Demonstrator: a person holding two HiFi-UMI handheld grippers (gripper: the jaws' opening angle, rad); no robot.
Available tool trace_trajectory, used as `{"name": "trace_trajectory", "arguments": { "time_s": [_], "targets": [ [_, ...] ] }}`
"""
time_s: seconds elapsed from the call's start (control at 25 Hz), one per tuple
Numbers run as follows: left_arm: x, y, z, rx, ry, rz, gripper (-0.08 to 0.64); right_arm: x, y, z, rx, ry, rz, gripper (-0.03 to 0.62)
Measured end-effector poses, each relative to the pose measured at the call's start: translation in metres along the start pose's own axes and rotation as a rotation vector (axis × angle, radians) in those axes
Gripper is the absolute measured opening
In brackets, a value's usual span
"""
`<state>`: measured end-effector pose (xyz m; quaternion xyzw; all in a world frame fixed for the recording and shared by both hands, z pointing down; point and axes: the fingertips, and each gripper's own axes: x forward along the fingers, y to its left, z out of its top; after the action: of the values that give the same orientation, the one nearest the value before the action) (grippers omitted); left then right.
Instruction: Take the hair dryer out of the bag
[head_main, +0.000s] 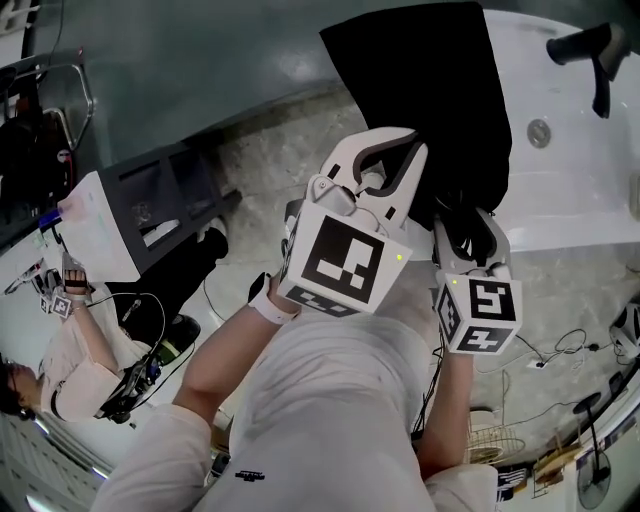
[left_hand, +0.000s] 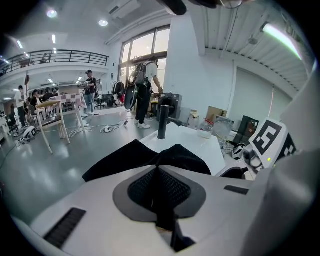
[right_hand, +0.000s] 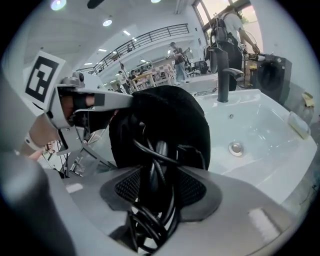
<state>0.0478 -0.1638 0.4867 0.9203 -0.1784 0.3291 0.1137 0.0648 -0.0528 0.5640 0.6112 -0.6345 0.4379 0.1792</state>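
A black cloth bag (head_main: 430, 90) hangs over the edge of the white sink (head_main: 580, 170). My left gripper (head_main: 412, 142) is shut on the bag's rim (left_hand: 145, 155), with a fold of fabric pinched between its pads (left_hand: 145, 187). Just right of it, my right gripper (head_main: 470, 225) reaches into the bag's mouth (right_hand: 170, 115). Its jaws stand wide, closed on the hair dryer's dark handle and looped cord (right_hand: 157, 160). The rest of the hair dryer is hidden inside the bag.
A black faucet (head_main: 590, 50) and a drain (head_main: 539, 133) are at the sink's far side. A dark cabinet (head_main: 170, 195) stands to the left, cables and a wire rack (head_main: 495, 440) lie on the floor, and people stand in the hall (left_hand: 142, 90) beyond.
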Motion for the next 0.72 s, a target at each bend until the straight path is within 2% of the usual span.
{"name": "trace_trajectory", "arguments": {
  "time_s": [0.28,0.52,0.72],
  "targets": [
    [-0.005,0.003,-0.004,0.015,0.025,0.014,0.015,-0.023,-0.004,-0.017,0.013,0.014,0.070,0.212],
    [-0.004,0.004,-0.001,0.029,0.024,0.017,0.015,-0.040,0.003,-0.018,0.062,-0.026,0.184,0.212],
    [-0.003,0.008,0.000,-0.035,0.026,-0.013,0.015,-0.049,0.010,-0.018,0.131,-0.053,0.283,0.212]
  ]
}}
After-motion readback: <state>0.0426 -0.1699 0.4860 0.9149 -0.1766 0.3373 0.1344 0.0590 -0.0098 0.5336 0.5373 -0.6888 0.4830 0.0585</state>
